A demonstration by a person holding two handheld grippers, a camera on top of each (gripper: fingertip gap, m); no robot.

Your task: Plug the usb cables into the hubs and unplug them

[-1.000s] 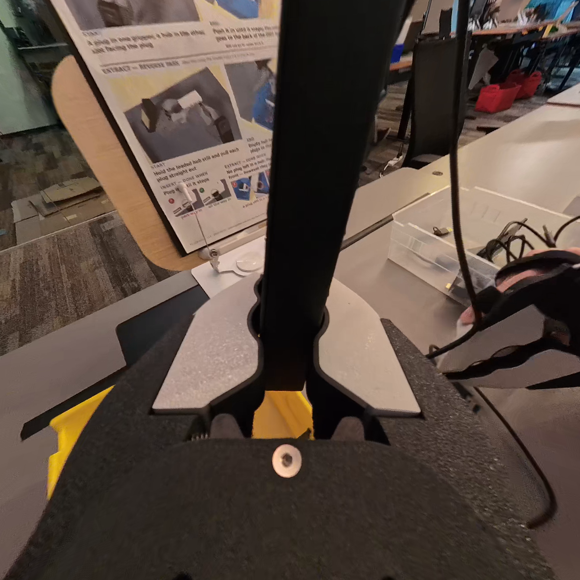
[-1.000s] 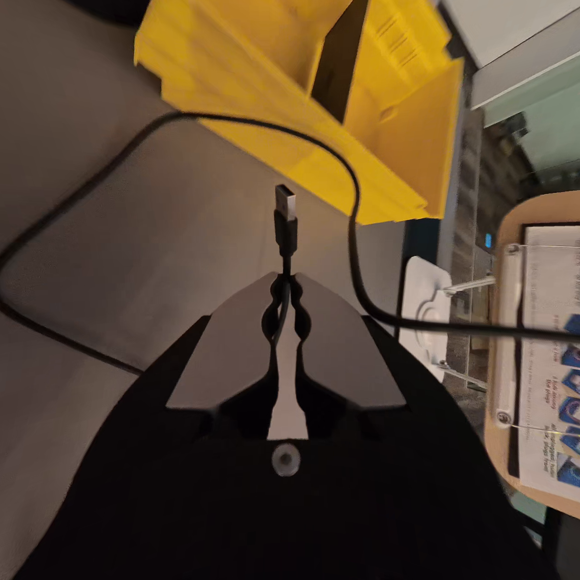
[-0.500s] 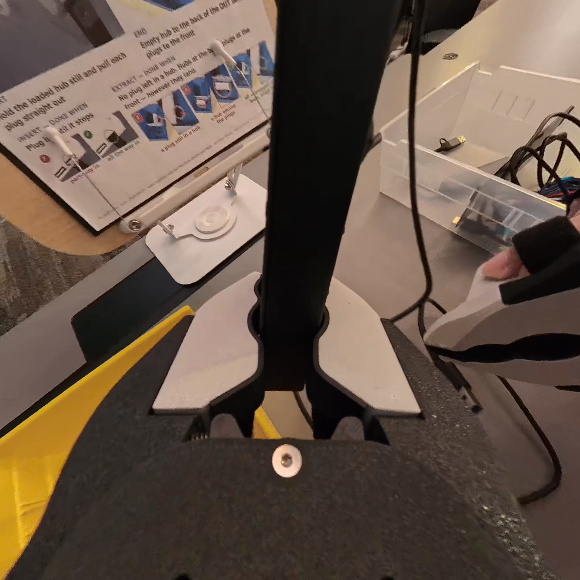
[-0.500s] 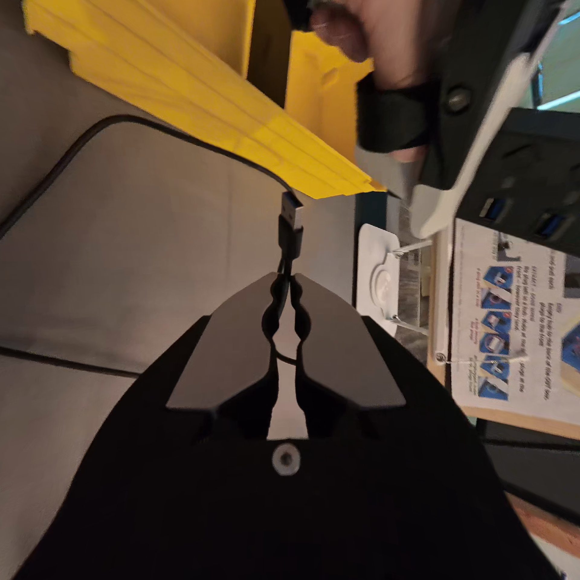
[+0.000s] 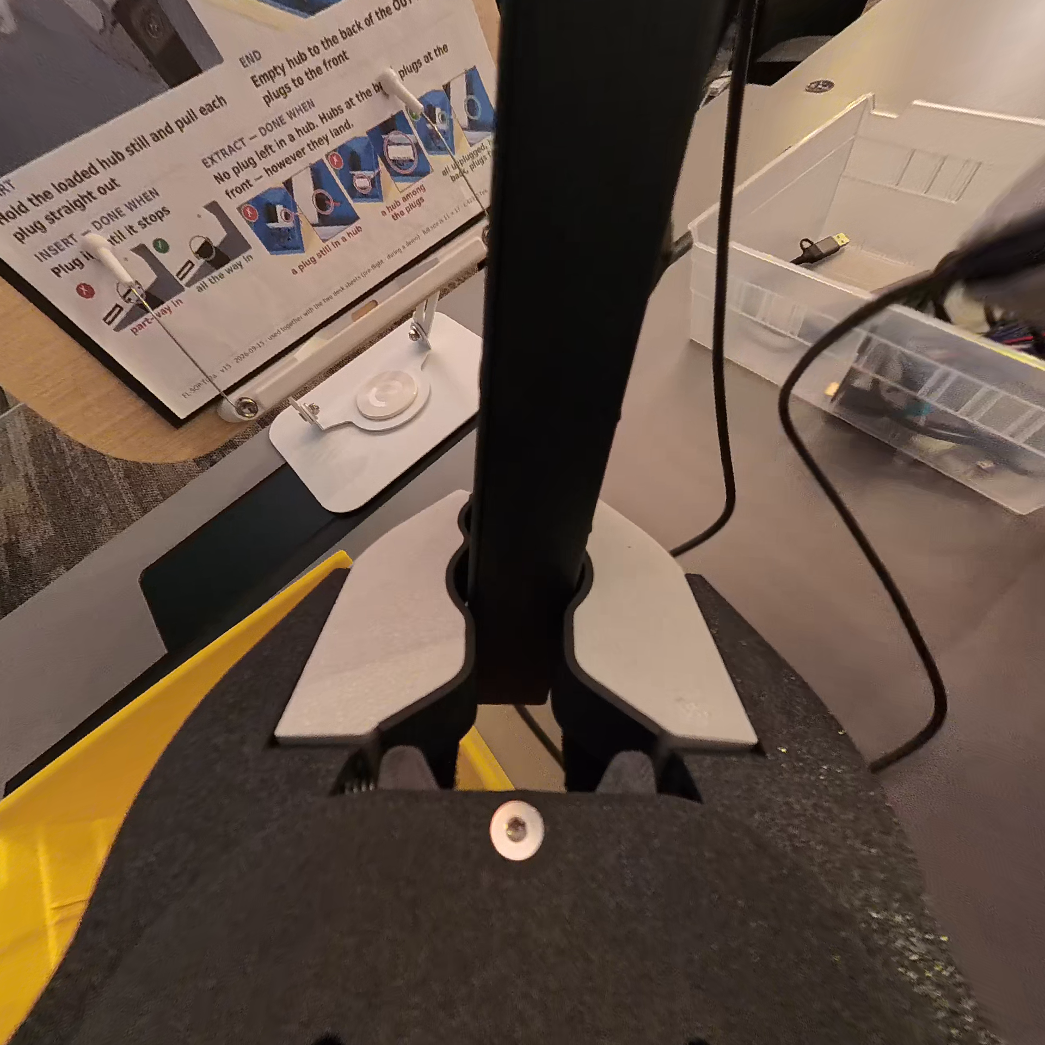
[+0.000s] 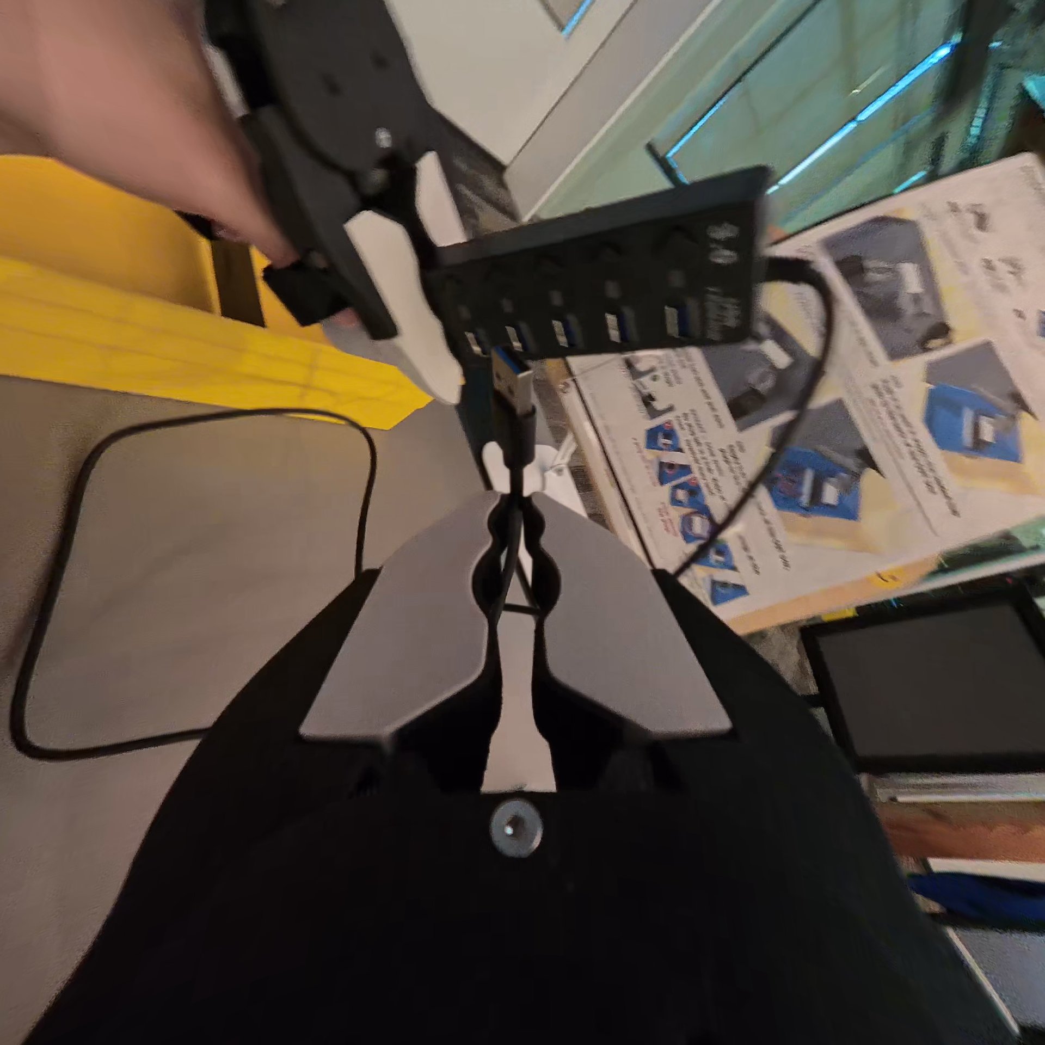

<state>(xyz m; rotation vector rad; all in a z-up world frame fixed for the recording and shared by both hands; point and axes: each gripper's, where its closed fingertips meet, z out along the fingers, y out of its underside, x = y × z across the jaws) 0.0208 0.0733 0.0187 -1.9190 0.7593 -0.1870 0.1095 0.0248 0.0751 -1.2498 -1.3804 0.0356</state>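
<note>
My left gripper (image 5: 523,543) is shut on a long black USB hub (image 5: 571,283) that stands up out of its jaws, above the table. The right wrist view shows the same hub (image 6: 610,283) with a row of blue ports and its own cable hanging off the far end. My right gripper (image 6: 513,500) is shut on a black USB cable just behind its plug (image 6: 515,396). The plug's metal tip sits just below the hub's ports near the left gripper; I cannot tell whether it touches.
A yellow bin (image 6: 169,339) lies on the grey table (image 5: 848,594), also in the left wrist view (image 5: 85,791). A clear plastic bin (image 5: 882,294) holds cables at right. An instruction sheet on a white stand (image 5: 379,418) is behind. A dark screen (image 6: 933,690) sits at right. One gripper's finger ends stand about 12 cm off the other's.
My right gripper has carried the plug up from near the yellow bin to the hub's ports. My left gripper has tilted slightly downward with the hub.
</note>
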